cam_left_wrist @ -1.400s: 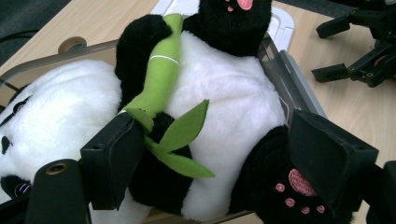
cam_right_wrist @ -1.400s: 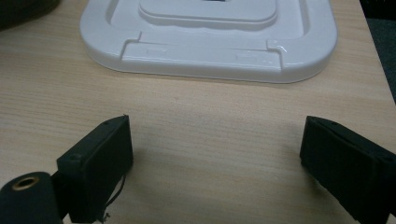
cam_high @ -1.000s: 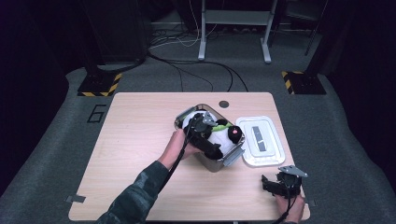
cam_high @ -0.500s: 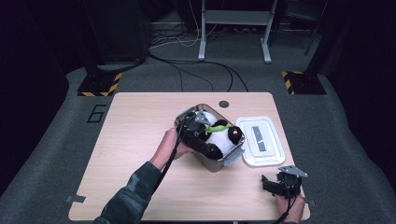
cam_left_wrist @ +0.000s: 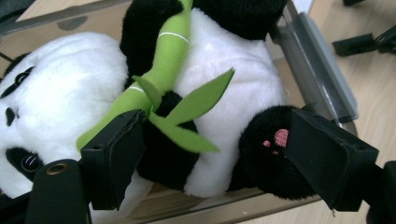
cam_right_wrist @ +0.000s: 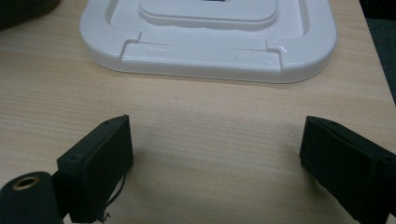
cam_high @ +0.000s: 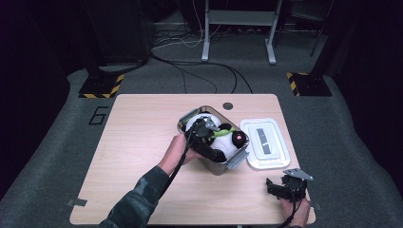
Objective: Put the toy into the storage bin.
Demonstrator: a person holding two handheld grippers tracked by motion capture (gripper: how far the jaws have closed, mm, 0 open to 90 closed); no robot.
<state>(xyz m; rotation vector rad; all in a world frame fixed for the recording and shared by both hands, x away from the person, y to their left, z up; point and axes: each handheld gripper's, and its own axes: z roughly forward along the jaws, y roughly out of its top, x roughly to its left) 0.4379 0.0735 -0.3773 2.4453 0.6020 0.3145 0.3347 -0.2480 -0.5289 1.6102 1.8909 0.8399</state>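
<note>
Grey carpet and a dark room with trailing cables surround your wooden table [cam_high: 142,142], which carries a clear plastic container [cam_high: 237,159] near its middle and a white lid [cam_high: 280,159] lying flat just to the container's right.

Your left gripper [cam_high: 204,135] reaches into the container from its near-left side, your left hand [cam_high: 178,152] against the container's wall. In the left gripper view, the jaws stand wide apart around a plush panda [cam_left_wrist: 219,84] that lies inside the container. One jaw sits by the panda's black arm, close under the green felt bamboo stalk [cam_left_wrist: 163,70] that runs across the panda's chest; the other jaw sits beside the black paw with the pink pad marks [cam_left_wrist: 278,137]. You cannot tell from that view whether the pads press into the plush or only rest next to it. The panda's white head with its black eye patch lies toward the left of that view, and the container's grey clasp [cam_left_wrist: 317,74] runs along the right.

Your right gripper [cam_high: 285,187] rests at the near-right corner of the table, well apart from the container. Its jaws are wide open with nothing between them, bare wood beneath, and the white lid [cam_right_wrist: 205,37] lies just ahead of them.
</note>
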